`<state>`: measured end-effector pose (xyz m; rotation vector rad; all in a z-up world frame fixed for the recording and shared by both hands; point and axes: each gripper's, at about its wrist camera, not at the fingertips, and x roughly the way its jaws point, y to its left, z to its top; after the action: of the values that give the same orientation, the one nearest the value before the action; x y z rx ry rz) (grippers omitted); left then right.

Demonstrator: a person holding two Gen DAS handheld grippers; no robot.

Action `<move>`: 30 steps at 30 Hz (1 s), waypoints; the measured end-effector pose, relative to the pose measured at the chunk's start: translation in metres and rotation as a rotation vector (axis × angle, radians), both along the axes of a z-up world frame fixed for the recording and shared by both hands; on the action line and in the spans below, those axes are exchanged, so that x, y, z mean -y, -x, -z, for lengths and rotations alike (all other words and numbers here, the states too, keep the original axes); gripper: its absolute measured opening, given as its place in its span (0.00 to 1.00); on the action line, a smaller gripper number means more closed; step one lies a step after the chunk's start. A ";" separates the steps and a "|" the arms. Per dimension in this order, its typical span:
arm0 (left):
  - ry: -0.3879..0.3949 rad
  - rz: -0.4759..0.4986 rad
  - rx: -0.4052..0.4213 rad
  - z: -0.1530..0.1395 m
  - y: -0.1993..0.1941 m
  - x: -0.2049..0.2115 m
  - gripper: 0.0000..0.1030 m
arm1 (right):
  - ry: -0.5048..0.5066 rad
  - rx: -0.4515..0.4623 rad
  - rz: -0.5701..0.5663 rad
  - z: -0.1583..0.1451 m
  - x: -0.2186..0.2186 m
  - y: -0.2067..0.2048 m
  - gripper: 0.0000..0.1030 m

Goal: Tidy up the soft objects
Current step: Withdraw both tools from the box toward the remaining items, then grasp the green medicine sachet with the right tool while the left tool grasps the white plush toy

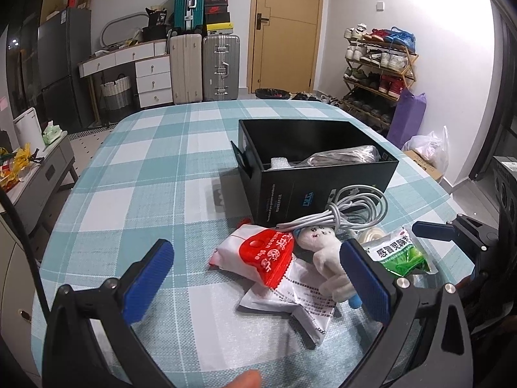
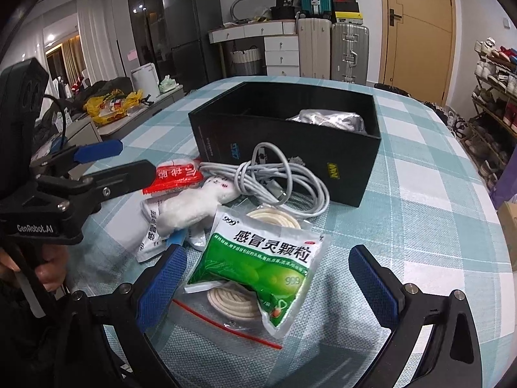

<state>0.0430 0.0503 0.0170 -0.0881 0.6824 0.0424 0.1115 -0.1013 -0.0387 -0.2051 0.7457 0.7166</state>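
one plush toy (image 1: 326,258) lies lengthwise, head toward the black box (image 1: 323,174).

White walls enclose the room, with a tan door (image 1: 286,29) at the back. Suitcases (image 1: 204,64) stand beside a white drawer unit (image 1: 152,77). A wooden shoe rack (image 1: 378,71) lines the right wall, and a dark refrigerator (image 1: 63,64) stands left.

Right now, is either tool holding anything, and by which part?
Nothing is held. The left tool is open above the red packet, and the right tool is open around the green sachet without gripping it.
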 end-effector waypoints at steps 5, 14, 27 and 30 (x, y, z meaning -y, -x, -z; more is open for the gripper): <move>0.009 -0.001 -0.007 0.002 -0.001 -0.002 1.00 | 0.009 0.001 -0.001 0.003 -0.005 0.001 0.99; 0.008 0.010 -0.018 0.006 -0.002 0.000 1.00 | 0.035 0.008 0.012 0.008 -0.010 0.000 0.99; 0.016 0.022 -0.027 0.010 -0.007 0.005 1.00 | 0.031 -0.016 -0.029 0.013 -0.010 0.001 0.64; 0.014 0.026 -0.025 0.010 -0.006 0.006 1.00 | 0.031 -0.008 -0.035 0.012 -0.009 0.003 0.63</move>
<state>0.0491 0.0445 0.0072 -0.0923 0.7084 0.0136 0.1089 -0.0927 -0.0510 -0.2442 0.7626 0.7397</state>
